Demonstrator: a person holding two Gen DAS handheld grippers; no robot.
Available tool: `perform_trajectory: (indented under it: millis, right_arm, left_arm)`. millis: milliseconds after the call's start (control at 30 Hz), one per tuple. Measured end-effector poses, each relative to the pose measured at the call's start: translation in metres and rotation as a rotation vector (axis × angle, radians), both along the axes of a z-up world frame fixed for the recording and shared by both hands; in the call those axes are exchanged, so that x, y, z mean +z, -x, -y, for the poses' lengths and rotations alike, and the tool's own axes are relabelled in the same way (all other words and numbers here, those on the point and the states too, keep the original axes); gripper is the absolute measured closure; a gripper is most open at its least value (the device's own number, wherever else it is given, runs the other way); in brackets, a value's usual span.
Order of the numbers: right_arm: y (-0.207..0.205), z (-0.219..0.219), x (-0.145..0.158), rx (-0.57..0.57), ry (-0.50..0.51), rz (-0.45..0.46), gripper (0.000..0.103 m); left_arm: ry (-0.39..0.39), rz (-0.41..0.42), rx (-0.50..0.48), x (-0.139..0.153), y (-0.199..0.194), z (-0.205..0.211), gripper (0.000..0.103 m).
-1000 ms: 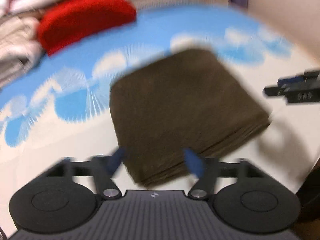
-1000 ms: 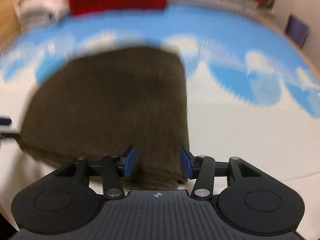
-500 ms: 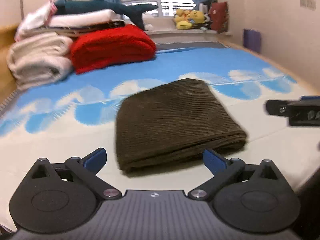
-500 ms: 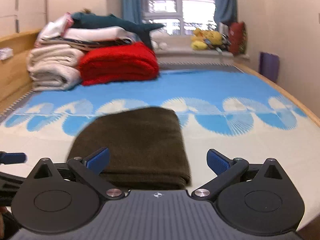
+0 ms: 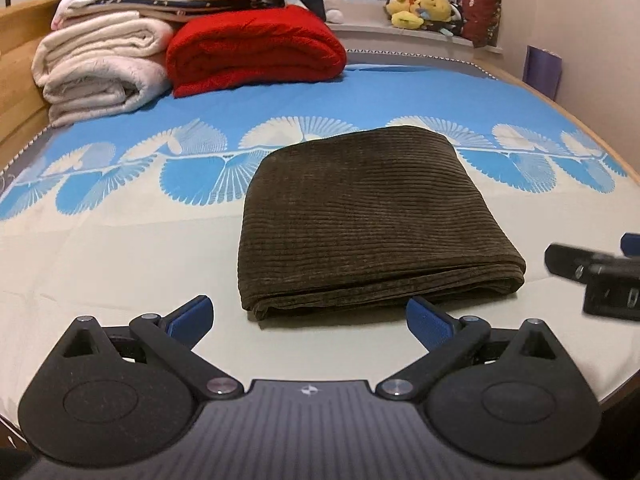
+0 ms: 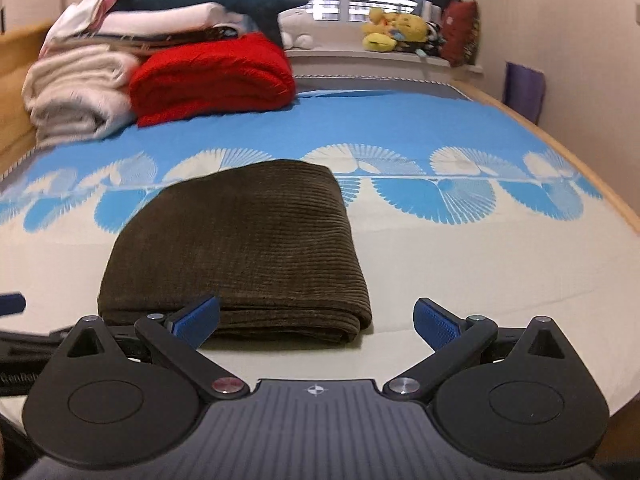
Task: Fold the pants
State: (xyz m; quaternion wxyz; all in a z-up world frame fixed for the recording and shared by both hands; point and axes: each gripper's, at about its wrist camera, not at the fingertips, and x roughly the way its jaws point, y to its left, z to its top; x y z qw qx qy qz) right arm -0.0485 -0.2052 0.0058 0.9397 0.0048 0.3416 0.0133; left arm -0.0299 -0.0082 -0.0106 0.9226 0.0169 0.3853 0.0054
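Blue-and-cream bed (image 5: 120,264), folded pants (image 5: 368,216) just beyond both wide-open tools

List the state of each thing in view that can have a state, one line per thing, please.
Dark brown corduroy pants: folded into a flat rectangle, lying on the bed, not held.
Left gripper: open, empty.
Right gripper: open, empty.
Red blanket: folded.
Cream blankets: folded, stacked.

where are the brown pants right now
The folded brown pants lie flat on the bed sheet, centre in the left wrist view and left of centre in the right wrist view, nearer than the red blanket, just beyond both open grippers.
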Motion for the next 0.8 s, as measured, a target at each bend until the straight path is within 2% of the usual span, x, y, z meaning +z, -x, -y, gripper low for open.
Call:
perform_trajectory:
  millis: [233,800]
  right_arm:
    - [-0.003,-0.016,-0.001,0.063,0.038,-0.004,0.001]
    - [-0.003,-0.026,-0.001,0.112,0.062,-0.008,0.001]
  left_arm:
    - [0.048,-0.033,0.040,-0.004,-0.007,-0.009,0.000]
    - [0.046,-0.033,0.033,-0.004,-0.006,-0.008,0.000]
